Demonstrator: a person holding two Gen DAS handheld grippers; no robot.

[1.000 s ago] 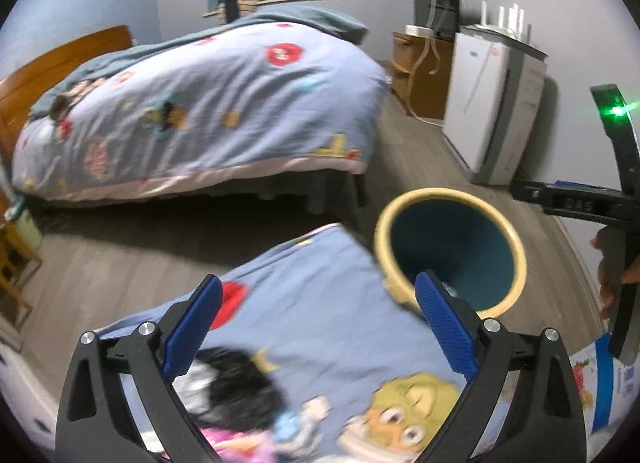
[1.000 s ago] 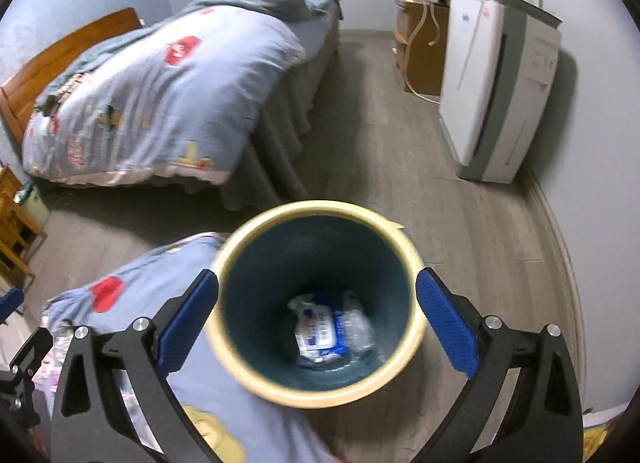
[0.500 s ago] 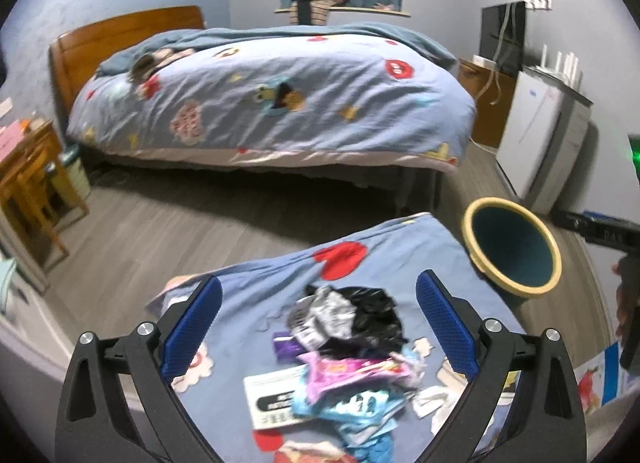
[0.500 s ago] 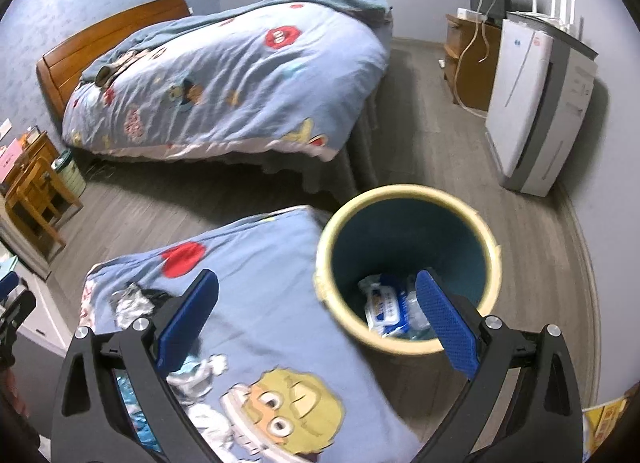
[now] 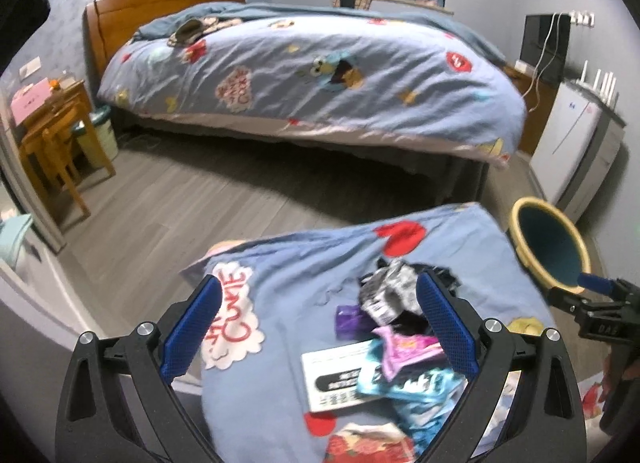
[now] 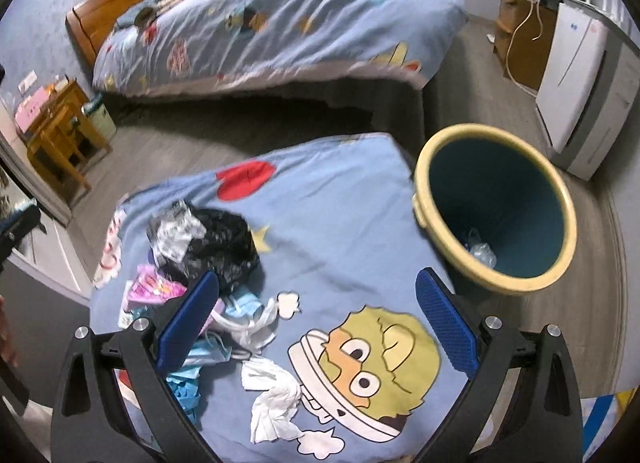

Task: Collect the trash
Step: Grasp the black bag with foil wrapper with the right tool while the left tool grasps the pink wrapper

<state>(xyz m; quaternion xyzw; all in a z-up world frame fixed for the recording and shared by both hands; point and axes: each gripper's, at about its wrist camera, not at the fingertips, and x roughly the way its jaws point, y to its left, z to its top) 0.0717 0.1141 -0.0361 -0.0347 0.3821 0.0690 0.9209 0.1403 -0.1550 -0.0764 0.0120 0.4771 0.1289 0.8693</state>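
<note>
Both grippers, jaws wide and empty, have swung from the bin [image 6: 496,207] toward the wrapper pile [image 6: 192,255].

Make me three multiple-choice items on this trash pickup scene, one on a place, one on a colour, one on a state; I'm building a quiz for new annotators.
1. Where does the bin stand?
A. on the floor beside the blue cartoon cover
B. on the big bed
C. on the wooden desk

2. What colour is the bin's rim?
A. red
B. pale yellow
C. black

3. How are the right gripper and its fingers?
A. shut on a tissue
B. shut on the black bag
C. open, holding nothing

Answers: 1 A, the bin sits on the grey floor at the cover's edge. 2 B, the rim is pale yellow around a dark teal inside. 3 C, the blue fingers stand wide apart above the white tissue, gripping nothing.
</note>
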